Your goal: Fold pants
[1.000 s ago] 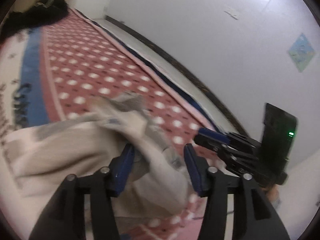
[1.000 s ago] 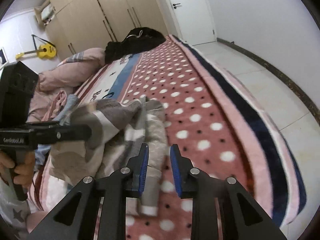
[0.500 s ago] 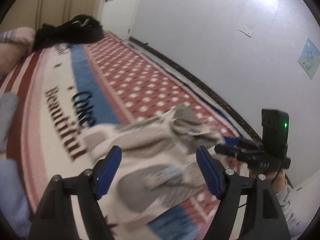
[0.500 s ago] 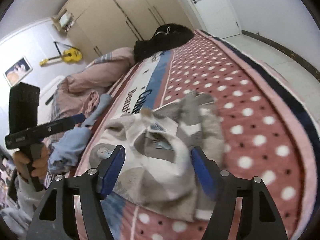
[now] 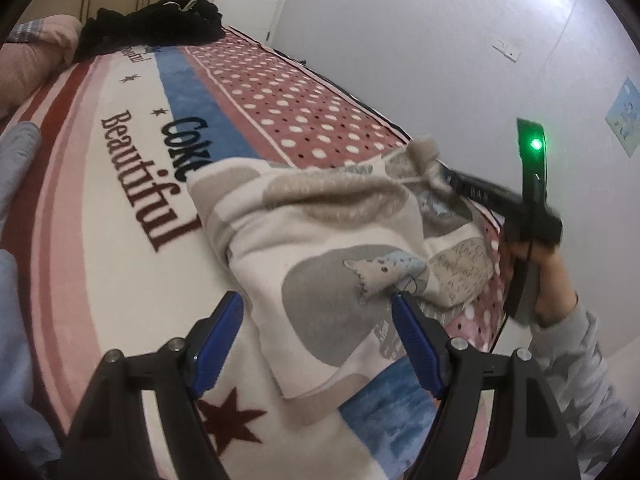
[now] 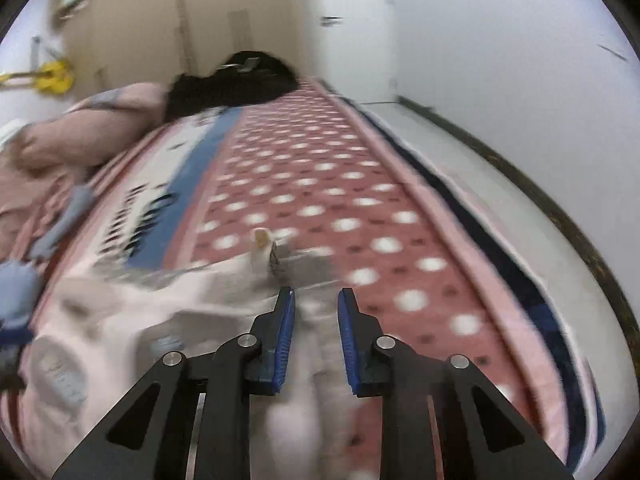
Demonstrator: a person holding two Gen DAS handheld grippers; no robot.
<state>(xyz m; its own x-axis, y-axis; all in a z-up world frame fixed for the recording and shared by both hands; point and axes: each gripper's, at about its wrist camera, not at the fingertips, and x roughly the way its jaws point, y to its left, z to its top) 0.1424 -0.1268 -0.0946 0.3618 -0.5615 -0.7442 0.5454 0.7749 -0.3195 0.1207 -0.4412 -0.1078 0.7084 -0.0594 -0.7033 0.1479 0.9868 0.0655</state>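
Cream-and-grey patterned fleece pants [image 5: 320, 248] bunched near blanket's [image 5: 100, 240] right edge, right gripper [image 6: 314, 334] narrowed around cloth, left gripper [image 5: 316, 344] wide, empty.

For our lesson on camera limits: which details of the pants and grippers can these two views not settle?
- Right wrist view: motion blur smears the pants; whether the right gripper pinches cloth is unclear.
- Left wrist view: the pants' near edge is hidden behind the left gripper, whose fingers stand wide apart.
- Left wrist view: the right gripper's tips are buried in folds.
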